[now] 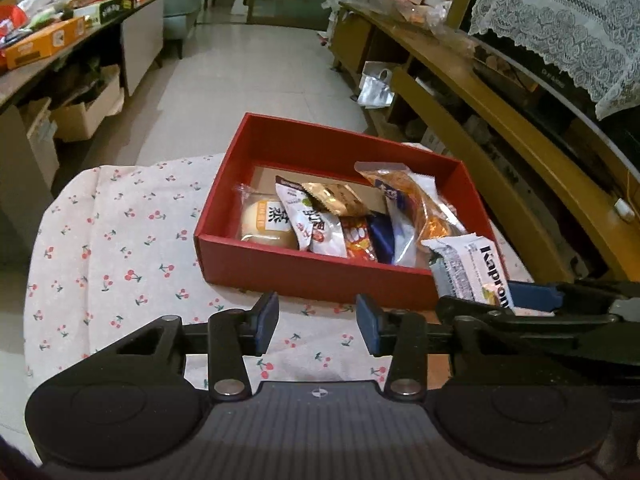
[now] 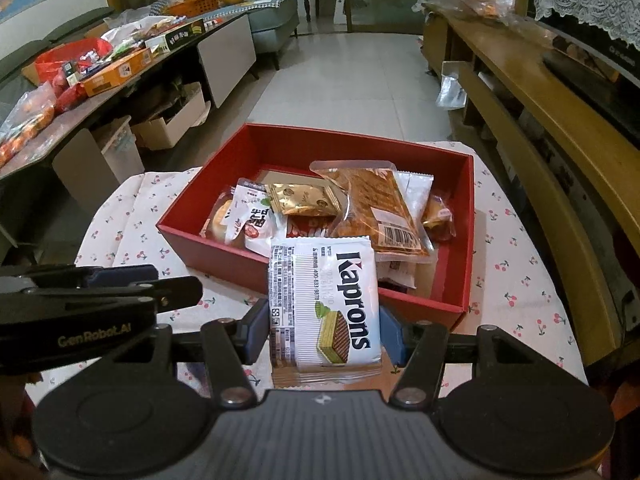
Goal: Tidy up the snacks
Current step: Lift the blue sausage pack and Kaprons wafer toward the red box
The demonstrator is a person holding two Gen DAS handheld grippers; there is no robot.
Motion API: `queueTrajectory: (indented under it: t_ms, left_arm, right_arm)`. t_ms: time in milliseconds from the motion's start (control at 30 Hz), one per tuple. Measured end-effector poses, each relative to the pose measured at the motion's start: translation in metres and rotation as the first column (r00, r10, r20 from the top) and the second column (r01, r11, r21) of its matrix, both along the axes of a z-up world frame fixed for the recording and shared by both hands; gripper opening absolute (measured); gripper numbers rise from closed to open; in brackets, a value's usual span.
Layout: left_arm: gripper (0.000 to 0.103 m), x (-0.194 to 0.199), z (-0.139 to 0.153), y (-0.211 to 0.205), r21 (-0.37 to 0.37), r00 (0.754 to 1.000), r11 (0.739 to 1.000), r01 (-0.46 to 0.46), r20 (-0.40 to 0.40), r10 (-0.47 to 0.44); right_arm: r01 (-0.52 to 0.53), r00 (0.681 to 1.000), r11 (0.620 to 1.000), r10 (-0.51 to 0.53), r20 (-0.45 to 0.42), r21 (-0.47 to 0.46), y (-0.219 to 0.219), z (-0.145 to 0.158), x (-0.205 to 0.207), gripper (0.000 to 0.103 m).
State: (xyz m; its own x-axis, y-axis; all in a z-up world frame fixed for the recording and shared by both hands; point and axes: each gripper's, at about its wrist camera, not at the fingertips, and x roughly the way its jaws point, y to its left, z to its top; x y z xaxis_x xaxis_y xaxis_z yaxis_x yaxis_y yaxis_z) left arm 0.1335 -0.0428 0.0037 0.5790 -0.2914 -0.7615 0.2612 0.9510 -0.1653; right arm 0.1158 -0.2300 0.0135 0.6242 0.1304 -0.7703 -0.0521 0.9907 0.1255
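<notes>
A red box (image 1: 308,268) (image 2: 224,254) stands on a cherry-print cloth and holds several wrapped snacks: a bun (image 1: 262,222), a gold packet (image 2: 302,199), a large orange pastry packet (image 2: 372,204). My right gripper (image 2: 323,330) is shut on a white Kaprons wafer packet (image 2: 324,304), held just before the box's near wall; it also shows in the left wrist view (image 1: 468,270). My left gripper (image 1: 317,320) is open and empty, in front of the box's near wall, left of the right gripper.
The cloth-covered table (image 1: 112,240) drops off at left to tiled floor (image 1: 256,72). A long side table with boxes and snacks (image 2: 112,68) runs along the left. A wooden shelf unit (image 2: 540,120) stands at the right.
</notes>
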Motion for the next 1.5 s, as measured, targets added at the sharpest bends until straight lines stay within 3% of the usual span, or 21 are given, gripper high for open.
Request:
queueTrajectory:
  t_ms: [133, 267, 333, 400, 467, 667, 800, 867, 1000, 1067, 1100, 1167, 1267, 1367, 1500]
  left_arm:
    - [0.065, -0.002, -0.012, 0.005, 0.0, 0.999, 1.0, 0.006, -0.046, -0.006]
    - [0.075, -0.007, -0.03, 0.006, -0.051, 0.988, 0.999, 0.009, -0.153, -0.016]
    - [0.075, -0.016, -0.036, -0.003, -0.047, 0.98, 0.995, 0.089, -0.175, -0.096]
    - [0.08, -0.03, -0.036, -0.014, 0.002, 0.97, 0.985, 0.173, -0.174, -0.17]
    - [0.086, -0.045, -0.037, -0.016, 0.004, 0.963, 0.983, 0.183, -0.204, -0.178]
    - [0.085, -0.07, -0.056, -0.002, -0.063, 0.948, 0.998, 0.01, -0.316, -0.029]
    - [0.086, -0.063, -0.069, 0.004, -0.127, 0.918, 0.973, -0.194, -0.373, 0.134]
    - [0.087, -0.06, -0.072, -0.004, -0.088, 0.908, 0.964, -0.251, -0.366, 0.203]
    - [0.098, -0.051, -0.076, -0.034, 0.011, 0.911, 0.959, -0.285, -0.307, 0.274]
    - [0.101, -0.05, -0.081, -0.048, 0.095, 0.93, 0.967, -0.238, -0.266, 0.255]
    - [0.099, -0.051, -0.082, -0.056, 0.161, 0.946, 0.97, -0.18, -0.243, 0.216]
    - [0.094, -0.057, -0.082, -0.058, 0.221, 0.963, 0.971, -0.094, -0.227, 0.145]
    - [0.083, -0.062, -0.078, -0.043, 0.246, 0.966, 0.968, -0.047, -0.237, 0.107]
    - [0.08, -0.068, -0.071, -0.026, 0.276, 0.971, 0.961, -0.016, -0.226, 0.081]
    - [0.079, -0.078, -0.057, -0.018, 0.247, 0.975, 0.969, 0.016, -0.219, 0.04]
  right_arm:
    - [0.005, 1.0, 1.0, -0.005, -0.005, -0.001, -0.005, -0.002, -0.002, 0.081]
    - [0.019, 1.0, 1.0, -0.019, -0.017, 0.004, -0.016, -0.004, -0.004, 0.081]
    - [0.019, 1.0, 1.0, -0.019, -0.018, 0.009, -0.021, -0.004, -0.007, 0.081]
    - [0.019, 1.0, 1.0, -0.019, -0.018, 0.014, -0.027, -0.004, -0.012, 0.081]
    - [0.02, 1.0, 1.0, -0.02, -0.024, 0.014, -0.034, -0.006, -0.017, 0.081]
    - [-0.02, 0.999, 1.0, 0.021, -0.029, 0.023, -0.035, -0.009, -0.028, 0.081]
    - [-0.025, 0.999, 0.999, 0.026, -0.022, 0.047, -0.041, -0.007, -0.035, 0.081]
    - [-0.023, 1.0, 0.998, 0.024, -0.011, 0.063, -0.044, -0.002, -0.038, 0.081]
    - [-0.031, 1.0, 0.996, 0.031, 0.005, 0.083, -0.049, 0.003, -0.043, 0.081]
    - [-0.035, 0.999, 0.996, 0.035, 0.002, 0.086, -0.051, 0.003, -0.044, 0.081]
    - [-0.036, 0.999, 0.995, 0.036, 0.002, 0.089, -0.052, 0.003, -0.045, 0.081]
    - [-0.038, 0.999, 0.995, 0.038, 0.002, 0.087, -0.054, 0.003, -0.047, 0.081]
    - [-0.046, 0.999, 0.996, 0.046, -0.001, 0.081, -0.055, 0.003, -0.049, 0.081]
    - [-0.059, 0.998, 0.995, 0.059, 0.001, 0.077, -0.051, 0.003, -0.05, 0.081]
    - [-0.066, 0.998, 0.996, 0.066, 0.003, 0.065, -0.044, 0.005, -0.048, 0.081]
